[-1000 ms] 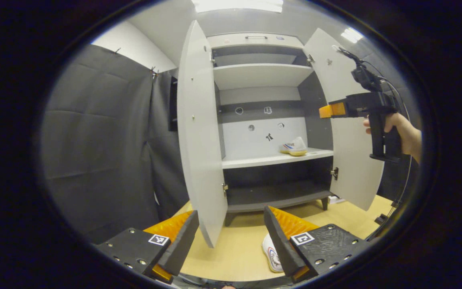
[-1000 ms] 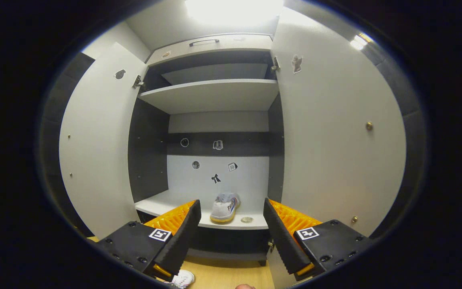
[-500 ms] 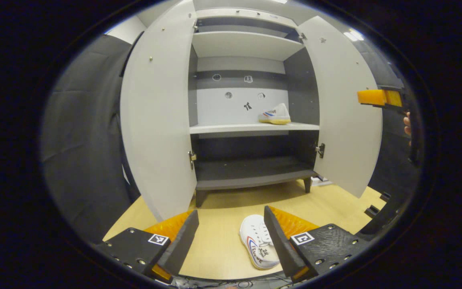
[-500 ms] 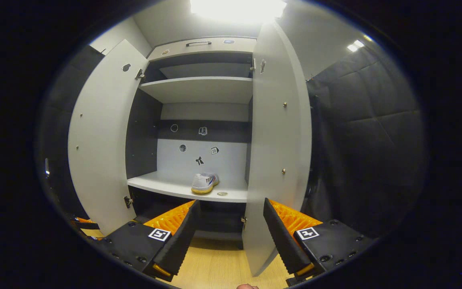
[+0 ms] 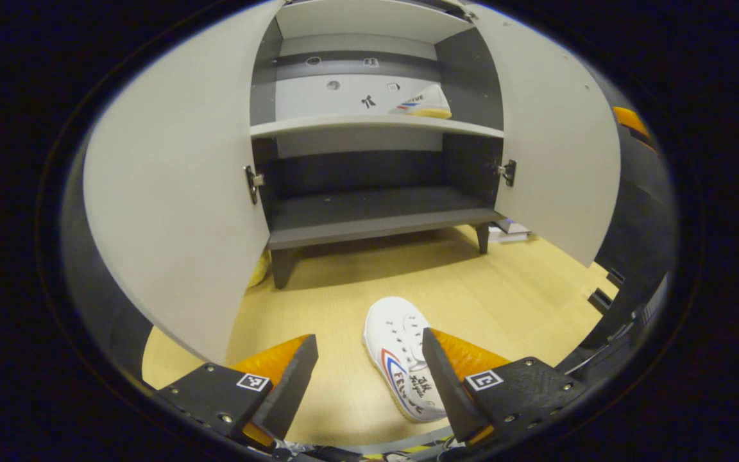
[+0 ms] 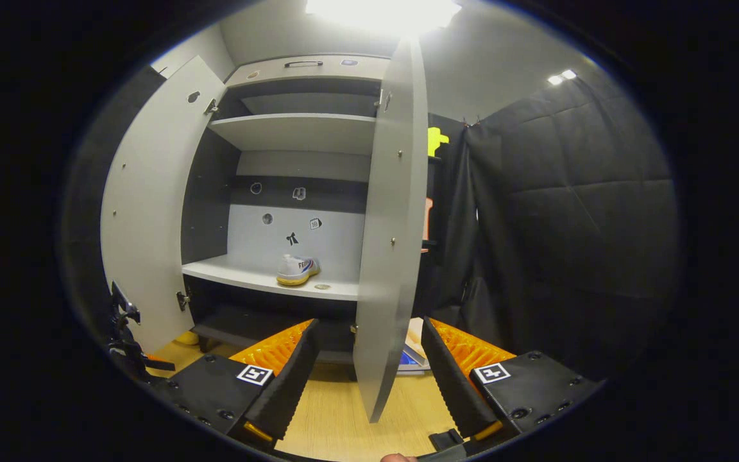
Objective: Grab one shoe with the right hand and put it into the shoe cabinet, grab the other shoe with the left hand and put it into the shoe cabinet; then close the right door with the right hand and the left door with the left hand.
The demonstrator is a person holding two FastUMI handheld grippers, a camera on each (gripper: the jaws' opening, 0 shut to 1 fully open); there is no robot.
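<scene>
So we're sitting about a quarter done: one shoe (image 5: 426, 102) is resting on the cabinet's middle shelf (image 5: 369, 124) near the top of the left gripper view. The other shoe (image 5: 405, 356) is lying on the floor at bottom centre, with the left gripper (image 5: 369, 378) spread wide and empty over it. The right gripper (image 6: 369, 375) is hanging wide too, straddling the right door (image 6: 389, 237) edge in mid-frame, and both doors are standing open, left door (image 5: 177, 192) included.

Pale wooden floor (image 5: 523, 289) with one white shoe (image 5: 405, 356) lying on it in front of the open cabinet; a second white shoe (image 5: 424, 104) sits near the right end of the cabinet's middle shelf (image 5: 318, 126)
</scene>
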